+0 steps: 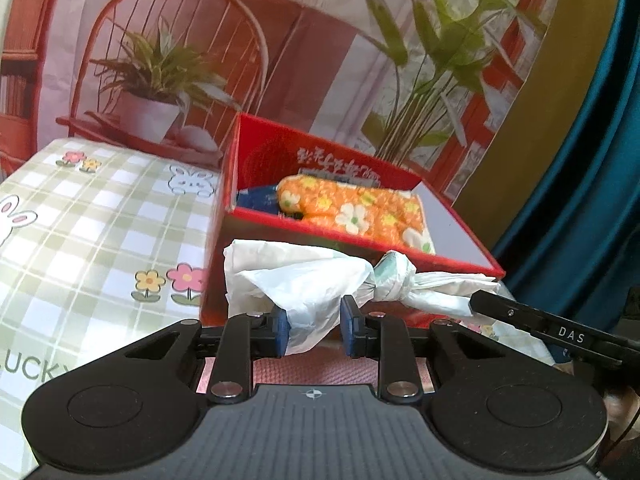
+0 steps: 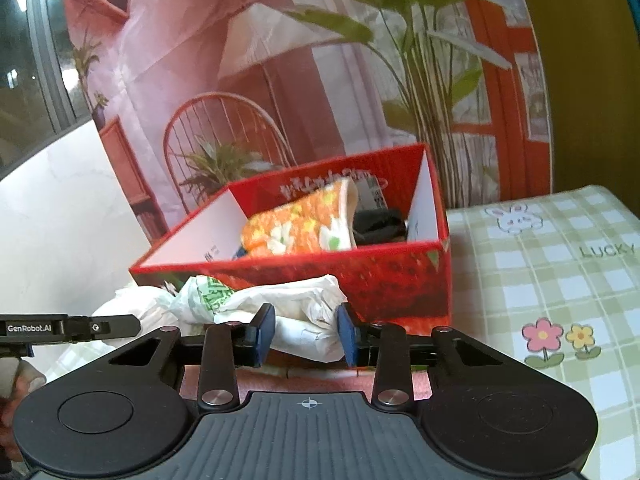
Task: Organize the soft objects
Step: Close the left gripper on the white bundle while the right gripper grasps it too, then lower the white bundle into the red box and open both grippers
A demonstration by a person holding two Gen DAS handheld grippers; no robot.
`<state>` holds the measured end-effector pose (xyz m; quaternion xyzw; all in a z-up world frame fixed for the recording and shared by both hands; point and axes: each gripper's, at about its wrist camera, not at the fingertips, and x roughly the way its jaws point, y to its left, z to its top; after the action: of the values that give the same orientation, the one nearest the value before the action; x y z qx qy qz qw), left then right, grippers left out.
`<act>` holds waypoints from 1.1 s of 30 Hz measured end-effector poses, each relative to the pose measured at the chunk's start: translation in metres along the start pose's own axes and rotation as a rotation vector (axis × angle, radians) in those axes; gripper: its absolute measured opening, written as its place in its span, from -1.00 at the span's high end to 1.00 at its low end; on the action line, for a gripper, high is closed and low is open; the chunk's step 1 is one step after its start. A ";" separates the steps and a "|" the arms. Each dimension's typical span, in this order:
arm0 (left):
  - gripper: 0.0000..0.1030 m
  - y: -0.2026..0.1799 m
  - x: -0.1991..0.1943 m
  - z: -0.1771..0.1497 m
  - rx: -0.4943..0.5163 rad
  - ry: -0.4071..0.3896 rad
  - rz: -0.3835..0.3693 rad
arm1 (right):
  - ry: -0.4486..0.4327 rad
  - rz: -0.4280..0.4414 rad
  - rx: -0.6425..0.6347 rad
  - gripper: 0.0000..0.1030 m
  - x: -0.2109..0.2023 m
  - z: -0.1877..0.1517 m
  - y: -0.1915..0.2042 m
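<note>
A knotted white plastic bag point(image 1: 304, 280) hangs stretched between my two grippers, just in front of the red box point(image 1: 214, 280). My left gripper point(image 1: 316, 328) has its blue pads pressed on one crumpled end. My right gripper point(image 2: 305, 334) is shut on the other end of the bag point(image 2: 288, 296); one of its fingers point(image 1: 540, 328) shows at the right of the left wrist view. The red box point(image 2: 400, 280) stands open. Inside it lie an orange floral cloth point(image 1: 360, 208) point(image 2: 296, 228), a blue item point(image 1: 256, 198) and a black item point(image 2: 376, 220).
A green checked cover with rabbits and flowers point(image 1: 100, 220) point(image 2: 560, 272) lies beside the box. A printed backdrop of a chair and plants point(image 1: 168, 60) stands behind it. A teal curtain point(image 1: 580, 200) hangs at the right. A pink mat point(image 1: 312, 372) lies below the grippers.
</note>
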<state>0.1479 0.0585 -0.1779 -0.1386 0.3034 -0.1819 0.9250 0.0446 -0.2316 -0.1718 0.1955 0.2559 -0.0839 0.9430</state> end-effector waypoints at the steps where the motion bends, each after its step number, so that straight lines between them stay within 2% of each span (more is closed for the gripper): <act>1: 0.47 0.000 -0.002 0.001 0.001 -0.007 -0.003 | -0.008 0.004 -0.005 0.38 -0.002 0.002 0.001; 12: 0.47 -0.014 -0.020 0.036 0.078 -0.102 -0.033 | -0.094 0.034 -0.034 0.39 -0.017 0.026 0.015; 18: 0.47 -0.021 -0.014 0.048 0.101 -0.110 -0.052 | -0.113 0.023 -0.031 0.39 -0.016 0.038 0.015; 26: 0.47 -0.026 0.009 0.073 0.111 -0.107 -0.063 | -0.135 -0.003 -0.044 0.39 -0.008 0.060 0.013; 33: 0.47 -0.026 0.052 0.110 0.070 -0.070 -0.060 | -0.123 -0.049 -0.046 0.39 0.027 0.094 0.004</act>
<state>0.2471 0.0295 -0.1096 -0.1214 0.2598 -0.2149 0.9336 0.1114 -0.2683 -0.1102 0.1617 0.2039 -0.1131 0.9589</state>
